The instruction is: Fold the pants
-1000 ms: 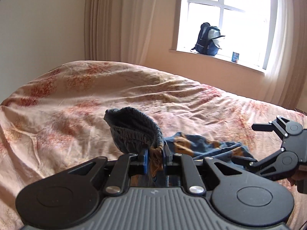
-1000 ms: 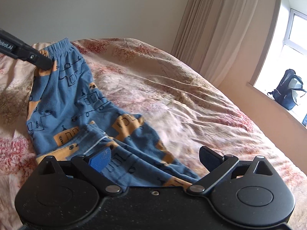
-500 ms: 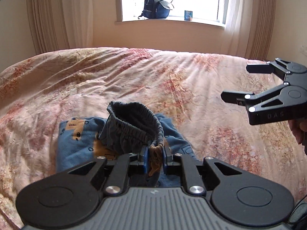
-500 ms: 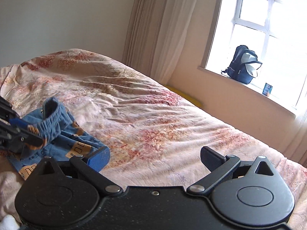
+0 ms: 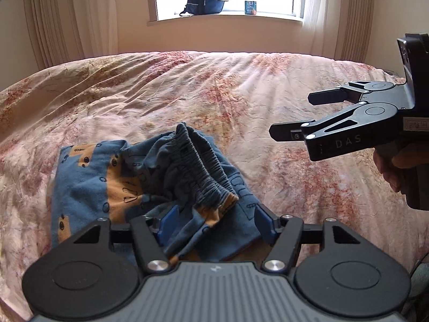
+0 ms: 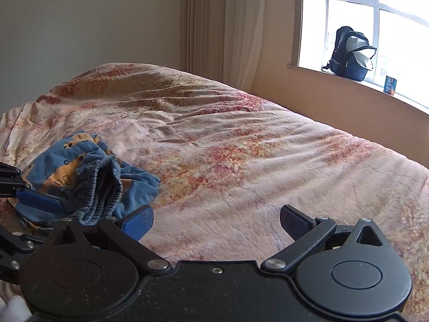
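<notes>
Pants (image 5: 150, 179): blue with orange print, bunched in a heap on the bed (image 5: 241, 86), elastic waistband uppermost and crumpled; left tongs (image 5: 214, 224): spread apart, blue pads on either side of the waistband fabric, not pinching it; right tongs (image 6: 214, 221): spread wide, holding nothing, above bare bedspread just beside the heap; backpack (image 6: 348, 53): dark blue, open, on the windowsill (image 5: 225, 18); small box (image 5: 250, 7): near the backpack.
</notes>
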Motion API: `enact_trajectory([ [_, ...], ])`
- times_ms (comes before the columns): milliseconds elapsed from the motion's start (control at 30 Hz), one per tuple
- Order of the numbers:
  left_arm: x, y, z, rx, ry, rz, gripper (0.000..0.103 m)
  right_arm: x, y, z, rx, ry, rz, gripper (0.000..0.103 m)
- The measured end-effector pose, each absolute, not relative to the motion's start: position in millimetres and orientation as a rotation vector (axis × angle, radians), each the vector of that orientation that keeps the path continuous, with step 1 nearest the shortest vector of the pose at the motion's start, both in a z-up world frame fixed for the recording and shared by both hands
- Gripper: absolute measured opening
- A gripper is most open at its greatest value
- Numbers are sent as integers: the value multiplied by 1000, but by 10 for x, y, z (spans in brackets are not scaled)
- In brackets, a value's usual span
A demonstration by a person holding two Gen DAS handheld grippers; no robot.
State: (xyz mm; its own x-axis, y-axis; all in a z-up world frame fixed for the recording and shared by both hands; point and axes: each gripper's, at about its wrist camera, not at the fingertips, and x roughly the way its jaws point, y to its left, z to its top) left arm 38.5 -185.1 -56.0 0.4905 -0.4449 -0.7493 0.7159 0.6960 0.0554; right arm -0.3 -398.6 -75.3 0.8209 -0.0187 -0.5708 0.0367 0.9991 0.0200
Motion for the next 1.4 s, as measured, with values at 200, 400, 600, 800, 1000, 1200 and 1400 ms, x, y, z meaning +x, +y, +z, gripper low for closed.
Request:
enact_trajectory([
  [200,322,-1636,-573,393,716,-679,68,279,-3774,-692,192,603,172,95],
  [400,351,-1697,-793,475,695,-687,66,588,-3480,-789,242,683,261,75],
  [600,519,-1627,-850,405,736,-671,66,686,-3446,-904,268,705,242,38],
  [800,524,-1652,-861,416,733,-668,50,675,-3477,-937,285,697,242,22],
  [1000,506,-1659,-809,412,738,-672,21,656,-3497,-928,310,691,242,18],
  [1200,471,-1649,-771,397,740,-712,6,649,-3522,-900,337,687,245,14],
  [1400,533,-1591,-733,332,769,-731,3,645,-3571,-872,378,682,253,11],
])
